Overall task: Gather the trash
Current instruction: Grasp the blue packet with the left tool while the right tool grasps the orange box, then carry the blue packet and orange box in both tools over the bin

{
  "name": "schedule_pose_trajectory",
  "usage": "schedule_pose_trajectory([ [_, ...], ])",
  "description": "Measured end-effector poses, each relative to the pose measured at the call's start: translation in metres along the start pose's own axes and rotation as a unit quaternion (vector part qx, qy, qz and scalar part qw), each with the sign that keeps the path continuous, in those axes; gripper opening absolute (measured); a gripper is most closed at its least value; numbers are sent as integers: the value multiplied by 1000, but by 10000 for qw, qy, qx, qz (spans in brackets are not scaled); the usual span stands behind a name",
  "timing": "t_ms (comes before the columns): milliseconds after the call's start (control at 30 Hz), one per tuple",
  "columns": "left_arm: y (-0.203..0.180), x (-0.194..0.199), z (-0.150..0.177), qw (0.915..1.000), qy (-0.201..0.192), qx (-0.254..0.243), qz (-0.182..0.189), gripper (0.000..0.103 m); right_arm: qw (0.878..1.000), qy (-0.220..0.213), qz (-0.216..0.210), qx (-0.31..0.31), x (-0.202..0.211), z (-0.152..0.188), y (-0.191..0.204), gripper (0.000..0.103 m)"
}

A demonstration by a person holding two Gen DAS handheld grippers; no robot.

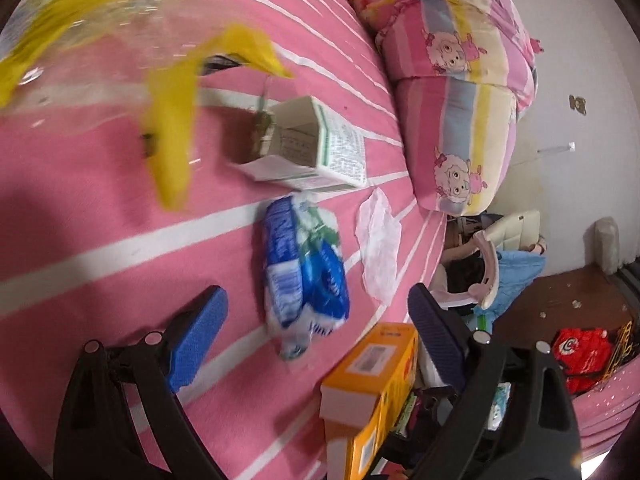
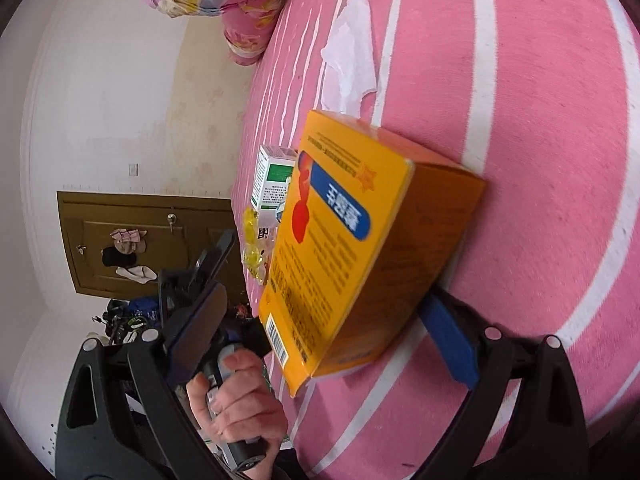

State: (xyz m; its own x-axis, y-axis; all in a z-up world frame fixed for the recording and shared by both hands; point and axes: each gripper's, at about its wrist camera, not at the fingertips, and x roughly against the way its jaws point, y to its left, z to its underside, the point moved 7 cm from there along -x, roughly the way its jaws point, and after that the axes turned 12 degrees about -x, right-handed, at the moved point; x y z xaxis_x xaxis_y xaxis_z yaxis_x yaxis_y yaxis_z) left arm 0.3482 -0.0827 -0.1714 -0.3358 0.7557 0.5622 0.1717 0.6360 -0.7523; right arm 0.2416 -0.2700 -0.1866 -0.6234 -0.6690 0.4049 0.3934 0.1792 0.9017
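Grippers both stand wide apart. Left gripper (image 1: 316,320) hovers over the pink striped bedspread (image 1: 100,240), nothing pressed by its blue pads; a blue-and-white plastic wrapper (image 1: 302,276) lies on the bedspread between them. Right gripper (image 2: 340,320) straddles an orange carton (image 2: 360,248) standing at the bed's edge; whether the pads touch it cannot be told. Beyond the wrapper lie an open white-and-green carton (image 1: 316,148), a crumpled white tissue (image 1: 378,244) and a clear bag with yellow print (image 1: 168,92). Folded cartoon-print quilts (image 1: 460,120) sit at the bed's far end.
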Motion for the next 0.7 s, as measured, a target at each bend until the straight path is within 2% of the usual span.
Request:
schedule_pose_trajectory([
  [33, -1, -4, -2, 10000, 8, -24, -2, 86, 10000, -7, 2, 18, 0, 0, 0, 95],
  [100, -2, -12, -5, 9999, 64, -77, 2, 72, 10000, -29, -2, 43, -1, 0, 1, 95],
  [300, 2, -24, -10, 9999, 47, -88, -96, 50, 9994, -197, 154, 248, -1, 0, 3, 91],
  [333, 4, -25, -11, 9999, 43, -73, -125, 47, 9989, -256, 260, 295, -2, -1, 3, 85],
  [400, 10, -25, -10, 9999, 33, -3, -151, 34, 9984, -305, 364, 306, 0, -2, 2, 70],
  [433, 14, -25, -10, 9998, 30, 60, -178, 31, 9987, -326, 317, 244, 0, -3, 1, 61],
  [500, 18, -25, -10, 9997, 14, 185, -140, 26, 9986, -340, 307, 257, -1, -3, 2, 60],
  [600, 18, -24, -9, 9996, 0, 264, -96, 22, 9982, -401, 306, 319, 0, -3, 3, 58],
  [700, 19, -25, -5, 9985, 40, 495, 217, 15, 9983, -454, 240, 273, 1, -2, 2, 57],
])
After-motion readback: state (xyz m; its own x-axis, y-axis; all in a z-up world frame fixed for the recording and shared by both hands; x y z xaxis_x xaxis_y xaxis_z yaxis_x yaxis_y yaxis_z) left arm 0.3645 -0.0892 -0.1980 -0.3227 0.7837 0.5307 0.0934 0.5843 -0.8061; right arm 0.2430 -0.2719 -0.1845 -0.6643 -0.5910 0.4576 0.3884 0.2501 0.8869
